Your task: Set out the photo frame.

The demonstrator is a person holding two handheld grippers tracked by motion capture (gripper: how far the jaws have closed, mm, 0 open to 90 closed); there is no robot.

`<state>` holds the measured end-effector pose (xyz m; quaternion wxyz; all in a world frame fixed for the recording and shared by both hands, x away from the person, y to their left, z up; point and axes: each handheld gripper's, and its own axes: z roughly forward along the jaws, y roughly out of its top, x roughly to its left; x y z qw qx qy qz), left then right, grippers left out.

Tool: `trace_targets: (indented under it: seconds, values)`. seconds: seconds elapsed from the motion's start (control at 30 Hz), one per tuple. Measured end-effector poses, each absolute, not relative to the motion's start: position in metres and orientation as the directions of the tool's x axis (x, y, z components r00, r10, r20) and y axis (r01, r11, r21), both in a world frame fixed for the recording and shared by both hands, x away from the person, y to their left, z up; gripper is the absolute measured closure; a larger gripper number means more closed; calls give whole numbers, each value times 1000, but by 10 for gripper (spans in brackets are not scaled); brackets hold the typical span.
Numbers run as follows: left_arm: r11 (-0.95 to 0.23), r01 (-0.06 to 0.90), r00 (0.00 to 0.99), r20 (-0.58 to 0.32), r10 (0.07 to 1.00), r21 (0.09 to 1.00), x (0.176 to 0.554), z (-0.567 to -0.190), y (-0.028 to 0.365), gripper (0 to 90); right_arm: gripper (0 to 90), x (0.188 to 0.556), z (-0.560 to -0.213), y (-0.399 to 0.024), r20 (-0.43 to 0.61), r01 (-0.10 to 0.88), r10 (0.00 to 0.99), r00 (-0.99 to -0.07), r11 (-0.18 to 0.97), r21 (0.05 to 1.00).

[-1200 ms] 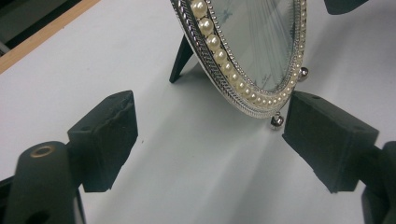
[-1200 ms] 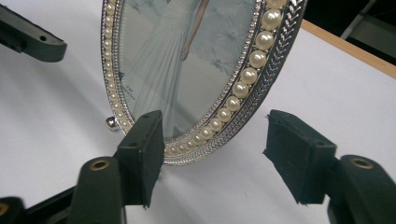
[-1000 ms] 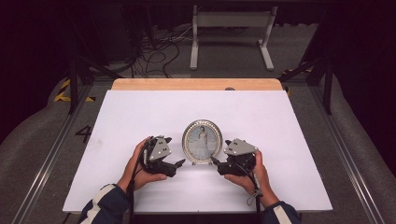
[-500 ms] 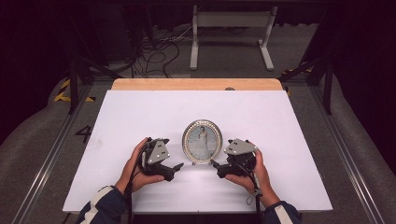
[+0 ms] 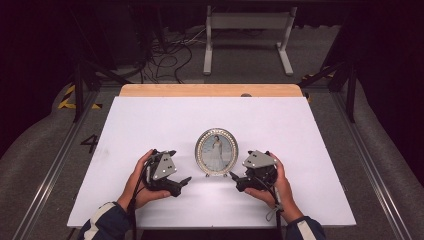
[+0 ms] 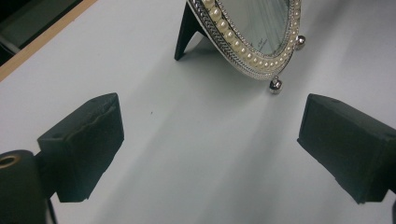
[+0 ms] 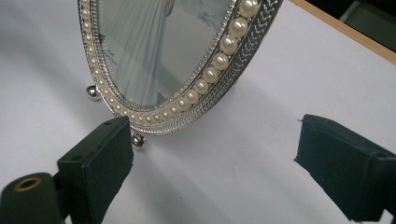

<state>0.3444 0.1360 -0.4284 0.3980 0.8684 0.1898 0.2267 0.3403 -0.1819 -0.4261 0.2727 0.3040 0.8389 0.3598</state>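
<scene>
An oval silver picture frame point(image 5: 216, 152) edged with pearls stands upright on the white table point(image 5: 150, 120), propped on two small ball feet and a black back stand. My left gripper point(image 5: 186, 181) rests open on the table just left of the picture frame point(image 6: 252, 35), clear of it. My right gripper point(image 5: 233, 176) is open just right of the picture frame point(image 7: 173, 60), its jaws wide apart close to the frame's lower edge. Nothing sits between either pair of jaws. A hand holds each gripper.
The white table has a wooden strip point(image 5: 210, 90) along its far edge. Beyond it are a white metal stand point(image 5: 247, 40) and loose cables point(image 5: 165, 50) on the floor. Bare tabletop lies left, right and behind the frame.
Both grippers have drawn back slightly toward the near edge, away from the frame. The frame has stayed upright in place.
</scene>
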Motion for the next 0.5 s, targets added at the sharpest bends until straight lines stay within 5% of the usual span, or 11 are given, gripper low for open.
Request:
trace_targets:
  seconds: [0.5]
  values:
    - [-611,175,806,244,539,772,335,-430,161,70,115,335,-429,-196,-267,312,707,-655,574,757]
